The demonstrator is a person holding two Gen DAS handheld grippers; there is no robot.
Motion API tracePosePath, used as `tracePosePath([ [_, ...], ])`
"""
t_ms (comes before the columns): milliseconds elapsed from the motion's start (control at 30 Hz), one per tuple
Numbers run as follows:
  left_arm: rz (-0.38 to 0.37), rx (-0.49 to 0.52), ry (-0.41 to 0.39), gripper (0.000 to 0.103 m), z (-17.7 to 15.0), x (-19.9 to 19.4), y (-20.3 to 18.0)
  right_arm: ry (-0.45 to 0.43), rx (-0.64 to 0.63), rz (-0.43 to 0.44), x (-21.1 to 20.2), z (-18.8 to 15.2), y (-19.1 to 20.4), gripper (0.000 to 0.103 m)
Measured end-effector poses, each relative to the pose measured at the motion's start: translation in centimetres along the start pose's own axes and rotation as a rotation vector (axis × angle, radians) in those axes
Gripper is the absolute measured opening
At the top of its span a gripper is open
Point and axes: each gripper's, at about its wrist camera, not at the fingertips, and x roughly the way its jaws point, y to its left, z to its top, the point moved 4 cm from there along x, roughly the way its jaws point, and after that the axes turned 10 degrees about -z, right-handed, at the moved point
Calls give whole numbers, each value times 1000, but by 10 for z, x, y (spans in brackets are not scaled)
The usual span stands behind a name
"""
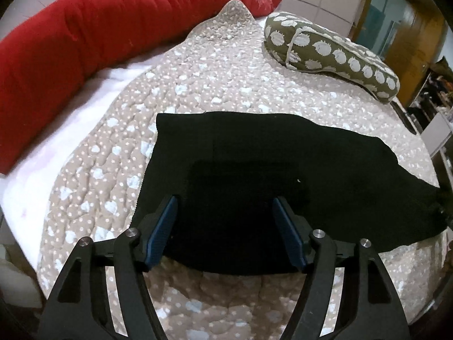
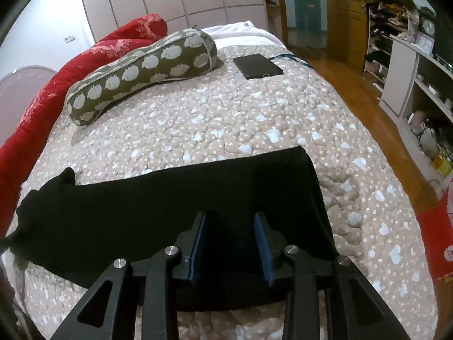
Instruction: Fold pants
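Note:
Black pants (image 1: 254, 170) lie flat across the beige dotted quilt (image 1: 226, 79), stretched left to right. In the left wrist view my left gripper (image 1: 225, 202) is open above the pants' near edge, its blue pads (image 1: 161, 232) apart and holding nothing. In the right wrist view the pants (image 2: 141, 204) run from the far left to a square end near the bed's right side. My right gripper (image 2: 232, 221) is open above that end, its blue pads (image 2: 262, 243) apart and empty.
A red bolster (image 1: 99, 34) lies along the far side of the bed. An olive dotted pillow (image 2: 141, 70) lies on the quilt (image 2: 254, 119), and a dark tablet (image 2: 257, 66) beyond it. Wooden floor (image 2: 368, 104) and shelves (image 2: 419, 65) lie to the right.

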Motion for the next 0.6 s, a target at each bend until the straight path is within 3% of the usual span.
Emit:
tracePosePath([
  [200, -107, 17, -25, 70, 10, -17, -33, 9, 5, 13, -6, 1, -1, 35],
  [300, -182, 53, 1, 70, 13, -12, -62, 7, 20, 31, -12, 0, -5, 39],
  [600, -284, 227, 100, 70, -3, 22, -156, -15, 17, 19, -25, -7, -12, 40],
])
